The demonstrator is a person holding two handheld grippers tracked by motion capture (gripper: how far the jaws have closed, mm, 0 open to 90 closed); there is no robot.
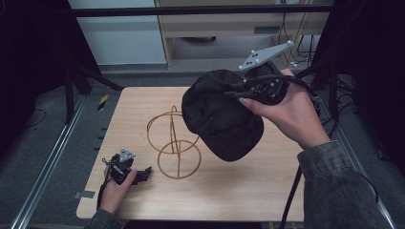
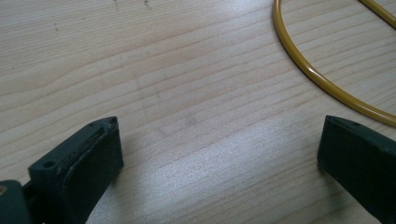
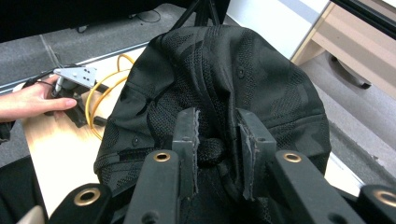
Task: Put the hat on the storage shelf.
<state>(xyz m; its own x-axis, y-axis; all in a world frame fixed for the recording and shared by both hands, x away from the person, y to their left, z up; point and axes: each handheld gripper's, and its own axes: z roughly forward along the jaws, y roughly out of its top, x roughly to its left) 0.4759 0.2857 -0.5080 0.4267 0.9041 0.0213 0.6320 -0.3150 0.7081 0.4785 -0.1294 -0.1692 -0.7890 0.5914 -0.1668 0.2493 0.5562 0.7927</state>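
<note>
My table (image 1: 229,195) has bare wood along its near edge and across its left side, so there is free room around my left hand. The gold wire hat stand (image 1: 174,143) sits near the middle, well back from every edge, with open board on all sides of it. Beyond the far edge lies grey floor and a light cabinet.

I count one black cap (image 1: 222,117), one wire stand made of two rings joined by upright wires, and two grippers.

My right gripper (image 3: 218,140) is clamped on a bunched fold of the cap's fabric, jaws drawn close together on it. The cap hangs in the air above the table's right half, just to the right of the stand and apart from it.

My left gripper (image 1: 138,175) rests low at the near left corner, jaws wide apart with bare wood between them, holding nothing. The stand's base ring (image 2: 322,79) curves just beyond its tips.
</note>
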